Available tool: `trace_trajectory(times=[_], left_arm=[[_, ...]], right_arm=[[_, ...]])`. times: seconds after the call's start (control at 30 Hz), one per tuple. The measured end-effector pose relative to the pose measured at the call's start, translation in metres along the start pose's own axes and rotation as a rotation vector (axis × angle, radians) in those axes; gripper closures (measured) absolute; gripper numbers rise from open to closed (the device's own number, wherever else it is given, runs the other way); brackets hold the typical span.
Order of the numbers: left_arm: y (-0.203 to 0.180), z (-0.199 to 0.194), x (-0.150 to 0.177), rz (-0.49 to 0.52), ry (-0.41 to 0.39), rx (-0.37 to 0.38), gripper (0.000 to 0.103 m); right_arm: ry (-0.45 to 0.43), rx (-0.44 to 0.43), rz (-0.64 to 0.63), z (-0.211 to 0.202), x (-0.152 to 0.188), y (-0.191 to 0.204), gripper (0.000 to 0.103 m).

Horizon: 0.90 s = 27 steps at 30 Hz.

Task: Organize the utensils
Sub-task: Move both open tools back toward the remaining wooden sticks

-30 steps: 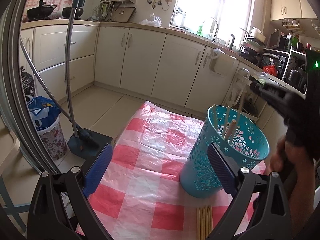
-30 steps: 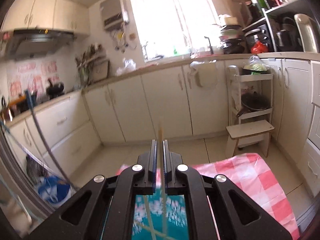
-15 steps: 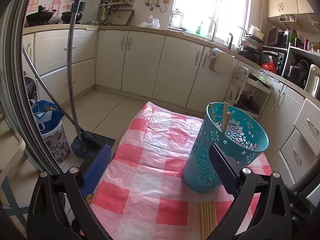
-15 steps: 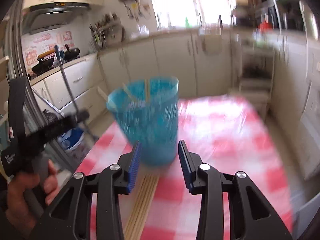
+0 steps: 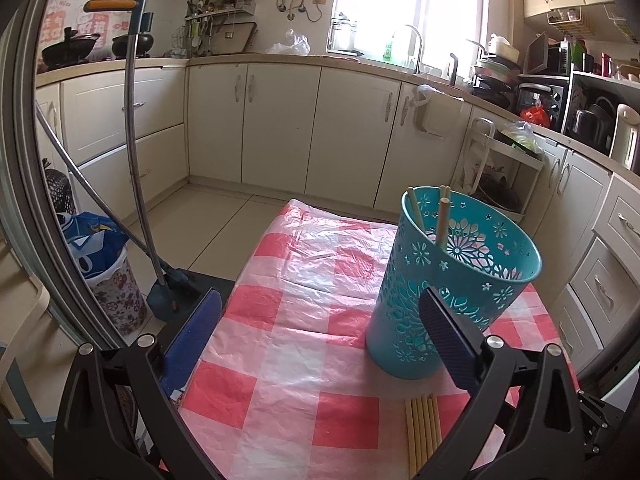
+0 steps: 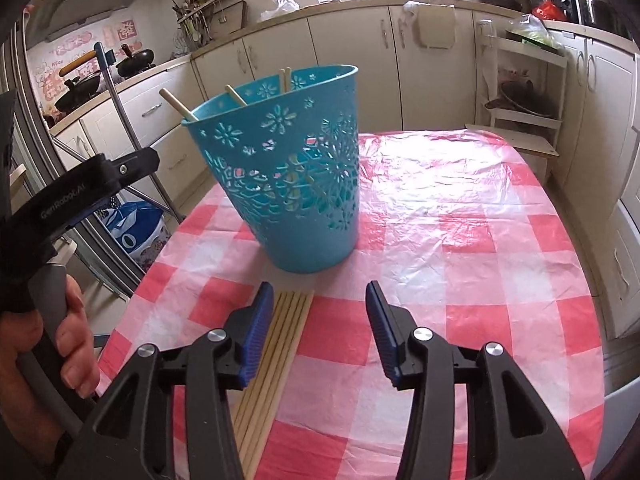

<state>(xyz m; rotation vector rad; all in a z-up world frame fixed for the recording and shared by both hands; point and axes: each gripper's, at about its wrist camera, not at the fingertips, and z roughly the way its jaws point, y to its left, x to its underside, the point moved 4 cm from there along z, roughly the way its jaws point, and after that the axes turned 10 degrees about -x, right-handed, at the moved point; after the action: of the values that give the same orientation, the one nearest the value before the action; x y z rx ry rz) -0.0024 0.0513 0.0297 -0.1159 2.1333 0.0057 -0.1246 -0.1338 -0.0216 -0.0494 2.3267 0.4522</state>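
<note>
A flat row of pale wooden chopsticks [image 6: 276, 356] lies side by side on the red-and-white checked tablecloth [image 6: 460, 216], running from the middle of the right wrist view down toward six o'clock, with its far ends just short of the foot of a teal cut-out basket [image 6: 288, 172]. The basket stands upright on the cloth at about eleven o'clock from the right gripper [image 6: 320, 300], and several more chopsticks [image 6: 178, 105] lean inside it, their tips poking above the rim at ten and twelve o'clock. The right gripper hovers low over the cloth with its blue-padded jaws opening and nothing gripped: the left pad sits over the near edge of the chopstick row, the right pad over bare cloth. In the left wrist view the same basket stands at two o'clock, the loose chopsticks [image 5: 422, 428] lie at five o'clock, and the left gripper [image 5: 320, 320] has its fingers spread wide, empty, with the right finger in front of the basket's lower wall. At nine o'clock in the right wrist view a hand [image 6: 48, 344] grasps the grey handle of that left gripper. Beyond the table, cream kitchen cabinets [image 5: 280, 128] run along the walls, and a mop [image 5: 136, 152] leans at ten o'clock in the left wrist view.
</note>
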Motion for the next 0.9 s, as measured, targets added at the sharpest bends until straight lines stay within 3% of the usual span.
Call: trace_trajectory(times=[0.47, 0.9], left_arm=[[-0.004, 0.004, 0.005, 0.029, 0.015, -0.003, 0.008], [0.002, 0.018, 0.013, 0.059, 0.075, -0.032, 0.008]], right_arm=[[0.025, 0.006, -0.013, 0.002, 0.006, 0.000, 0.054], [0.153, 0.042, -0.074, 0.033, 0.027, 0.009, 0.056]])
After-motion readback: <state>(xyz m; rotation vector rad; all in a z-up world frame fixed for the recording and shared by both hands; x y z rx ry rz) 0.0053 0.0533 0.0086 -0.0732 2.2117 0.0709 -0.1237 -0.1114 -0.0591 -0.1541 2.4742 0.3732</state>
